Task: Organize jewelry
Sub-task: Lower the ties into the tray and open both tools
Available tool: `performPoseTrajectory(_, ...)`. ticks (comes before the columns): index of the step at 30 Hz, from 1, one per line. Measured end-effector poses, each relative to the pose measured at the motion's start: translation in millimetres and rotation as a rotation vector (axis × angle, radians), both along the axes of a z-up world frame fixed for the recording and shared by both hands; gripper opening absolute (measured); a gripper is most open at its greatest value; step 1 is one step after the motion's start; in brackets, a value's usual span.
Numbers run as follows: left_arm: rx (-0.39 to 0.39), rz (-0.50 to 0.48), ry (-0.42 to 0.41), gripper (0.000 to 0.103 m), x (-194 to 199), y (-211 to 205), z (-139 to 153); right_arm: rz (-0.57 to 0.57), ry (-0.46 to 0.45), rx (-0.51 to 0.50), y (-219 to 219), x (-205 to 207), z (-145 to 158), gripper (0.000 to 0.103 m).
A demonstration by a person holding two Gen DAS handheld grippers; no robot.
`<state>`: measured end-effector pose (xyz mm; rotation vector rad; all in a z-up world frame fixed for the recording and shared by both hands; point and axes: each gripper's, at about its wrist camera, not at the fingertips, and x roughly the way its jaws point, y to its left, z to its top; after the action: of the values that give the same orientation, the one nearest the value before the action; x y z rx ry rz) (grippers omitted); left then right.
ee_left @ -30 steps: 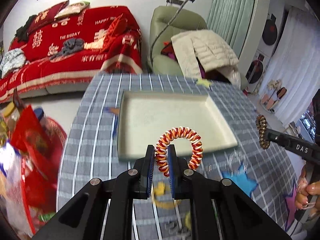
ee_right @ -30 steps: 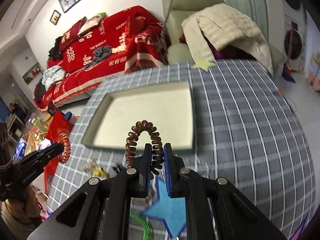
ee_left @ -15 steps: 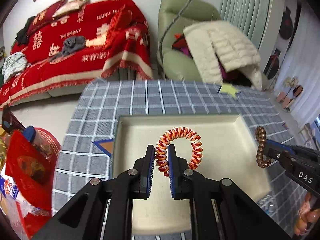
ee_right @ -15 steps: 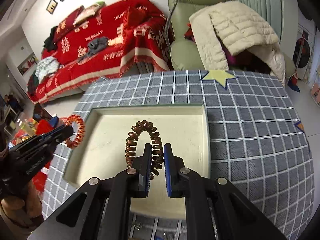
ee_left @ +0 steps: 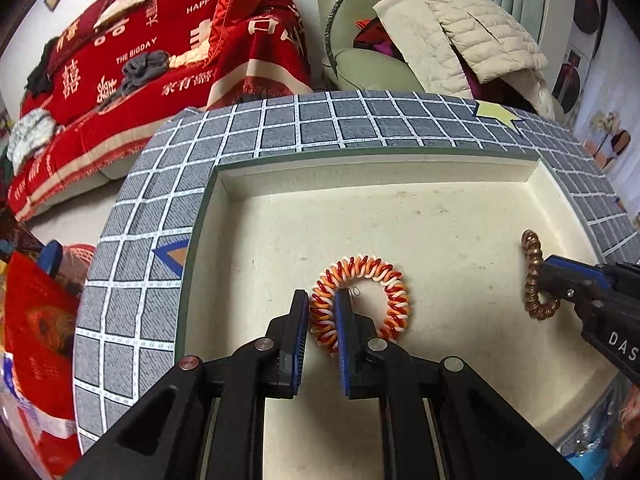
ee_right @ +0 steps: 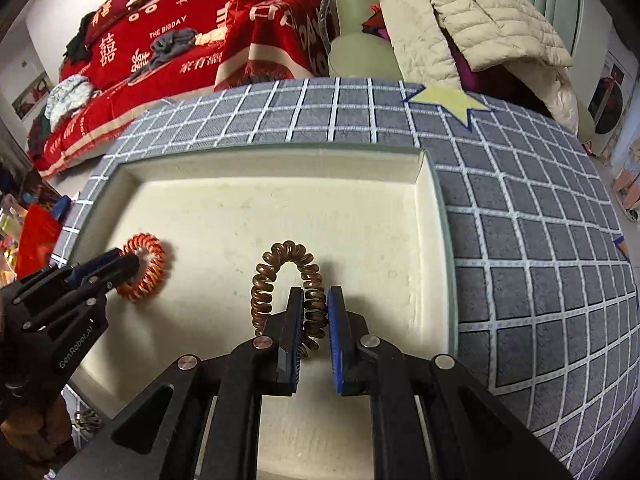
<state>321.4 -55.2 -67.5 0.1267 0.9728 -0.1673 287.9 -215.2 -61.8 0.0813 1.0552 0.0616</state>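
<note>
Over the cream tray (ee_left: 400,216), my left gripper (ee_left: 322,312) pinches the red-and-white coil band (ee_left: 360,292) upright while my right gripper (ee_right: 312,312) pinches the brown coil band (ee_right: 286,280), tray floor directly below both.

Glossy plastic coil bands (ee_left: 360,298), matt cream tray (ee_left: 400,216), woven checked cloth (ee_right: 540,260)

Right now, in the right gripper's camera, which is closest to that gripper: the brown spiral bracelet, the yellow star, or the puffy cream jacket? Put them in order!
1. Brown spiral bracelet: pinched in the right gripper, over the cream tray.
2. Yellow star: on the checked tablecloth, beyond the tray's far right corner.
3. Puffy cream jacket: draped on the green armchair, behind the table.
</note>
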Motion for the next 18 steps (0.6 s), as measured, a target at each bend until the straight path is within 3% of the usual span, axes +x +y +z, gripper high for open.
performPoseTrajectory(2, 0.013, -0.001, -0.006, 0.035, -1.0, -0.8, 0.3, 0.001, -0.014, -0.009, 1.5, -1.1, -0.6, 0.015)
performPoseTrajectory(4, 0.036, 0.003, -0.010, 0.035, -2.1, -2.2, 0.5, 0.008, -0.013, -0.007, 3.3, -1.7, -0.2, 0.024)
performPoseTrajectory(6, 0.039, 0.006, -0.008, 0.035, -1.7, -2.2, 0.7, -0.004, -0.011, 0.000, 1.6, -2.0, 0.9, 0.061)
performPoseTrajectory(7, 0.037, 0.008, -0.009, 0.035, -2.2, -2.0, 1.7, -0.010, -0.020, 0.016, -0.1, -3.6, 3.4, 0.064)
performPoseTrajectory(18, 0.034, 0.010, -0.002, 0.035, -1.2, -1.2, 1.6, -0.057, -0.123, 0.147, -20.5, -30.0, 44.8, 0.064)
